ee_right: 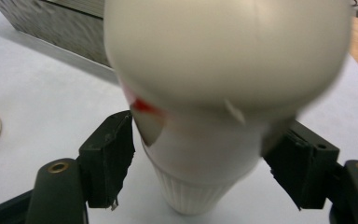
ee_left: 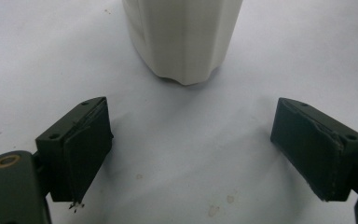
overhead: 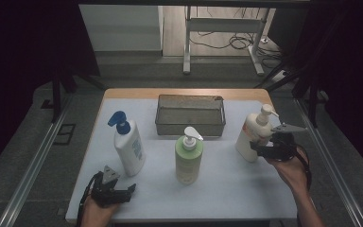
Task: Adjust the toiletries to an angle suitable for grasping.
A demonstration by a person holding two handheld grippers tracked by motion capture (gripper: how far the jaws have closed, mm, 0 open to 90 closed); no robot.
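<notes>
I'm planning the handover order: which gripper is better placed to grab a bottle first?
The right gripper. Its open jaws already sit on both sides of the cream pump bottle, so it probably only needs to close. The left gripper is open too, but short of the blue-pump bottle.

Open mat (overhead: pixel 246 189) along the near edge, between the left gripper (overhead: pixel 133 187) at 7 o'clock and the right gripper (overhead: pixel 254 146) at 4 o'clock; free passage there. Three upright pump bottles block the middle band: blue-capped bottle (overhead: pixel 128 146) at 9 o'clock, green bottle (overhead: pixel 188 158) at centre, cream bottle (overhead: pixel 251 135) at 3 o'clock, which sits between the right gripper's jaws, with clear lanes either side of the green one. Wire basket (overhead: pixel 190 115) closes off 12 o'clock; the left gripper's jaws stand wide with bare mat between them.
</notes>
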